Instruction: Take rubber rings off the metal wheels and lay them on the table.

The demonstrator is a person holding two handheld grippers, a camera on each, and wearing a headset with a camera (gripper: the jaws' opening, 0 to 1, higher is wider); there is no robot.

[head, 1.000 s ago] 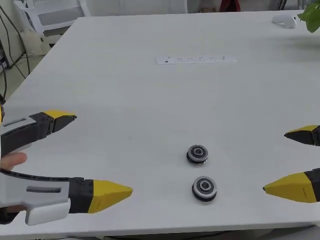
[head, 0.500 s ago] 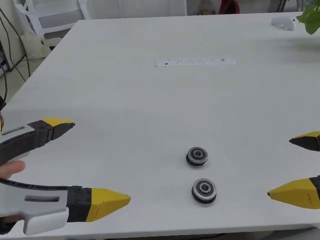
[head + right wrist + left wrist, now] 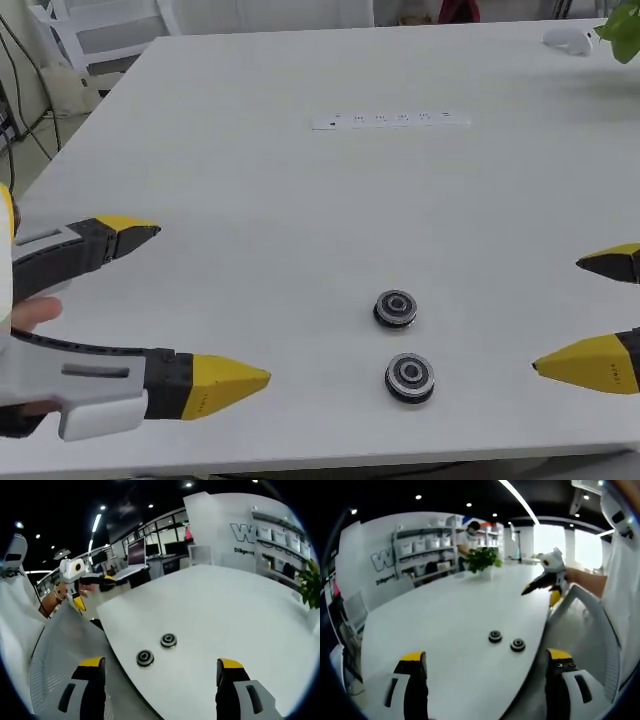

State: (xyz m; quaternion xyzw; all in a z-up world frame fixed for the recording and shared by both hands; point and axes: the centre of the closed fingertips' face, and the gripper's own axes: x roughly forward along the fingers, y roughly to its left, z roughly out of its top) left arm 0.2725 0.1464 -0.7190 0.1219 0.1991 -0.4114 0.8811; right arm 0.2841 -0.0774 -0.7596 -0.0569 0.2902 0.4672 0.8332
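pre-grasp. left gripper (image 3: 205,305), right gripper (image 3: 558,315): fingers apart, empty. next: pin near wheel (image 3: 409,375), peel its rubber ring (image 3: 410,396).

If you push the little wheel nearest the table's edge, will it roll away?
Probably not: the near wheel lies flat on the table, so it would likely slide. Its metal middle suggests it's heavy for its size. Its rubber ring may grip.

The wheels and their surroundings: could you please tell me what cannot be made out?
Far wheel, near wheel: too small in every view for surface detail.
Right tool: body cut off by the head view's right edge.
Power strip: head view, too small to count sockets.
Plant: cut by the head view's corner.
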